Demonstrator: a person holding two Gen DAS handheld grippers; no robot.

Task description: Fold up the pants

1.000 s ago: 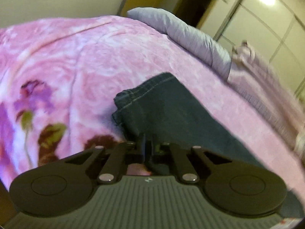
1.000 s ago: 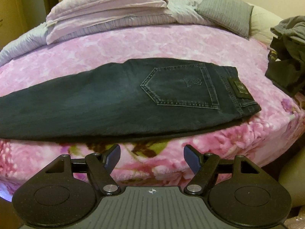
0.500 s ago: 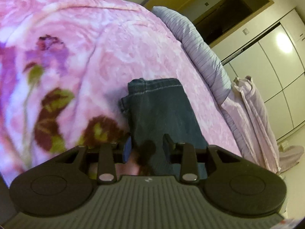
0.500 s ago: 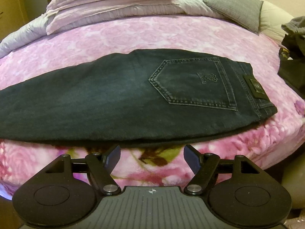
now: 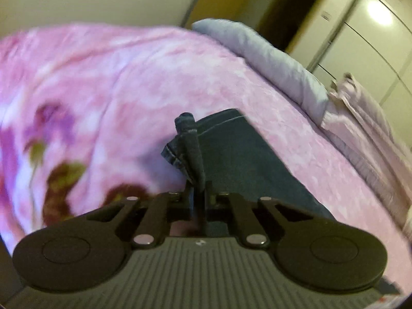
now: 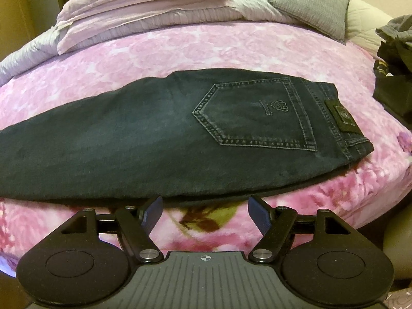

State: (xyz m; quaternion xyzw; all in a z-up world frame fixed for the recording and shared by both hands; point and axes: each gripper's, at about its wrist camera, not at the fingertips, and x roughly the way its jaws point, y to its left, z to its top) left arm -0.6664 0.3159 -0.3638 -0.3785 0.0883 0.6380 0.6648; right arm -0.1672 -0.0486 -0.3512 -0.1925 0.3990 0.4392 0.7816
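Dark denim pants point(image 6: 154, 139) lie flat, folded lengthwise, on a pink flowered blanket point(image 6: 206, 49), with the back pocket point(image 6: 257, 113) up and the waistband to the right. In the left wrist view the leg end point(image 5: 244, 159) lies on the blanket point(image 5: 116, 90). My left gripper point(image 5: 198, 195) is shut on the hem point(image 5: 191, 149), and a pinched ridge of denim stands up above its fingers. My right gripper point(image 6: 205, 211) is open just short of the pants' near edge, below the seat, with nothing between its fingers.
Folded lilac bedding point(image 6: 144, 7) and a grey pillow point(image 6: 309, 7) lie at the far side of the bed. A heap of dark clothes point(image 6: 394, 72) sits at the right edge. A rolled grey quilt point(image 5: 270, 61) and wardrobe doors point(image 5: 373, 38) lie beyond the leg end.
My left gripper opened over the leg end, then shut on the hem and raised it into a ridge. The right gripper came closer to the pants' near edge and stays open.
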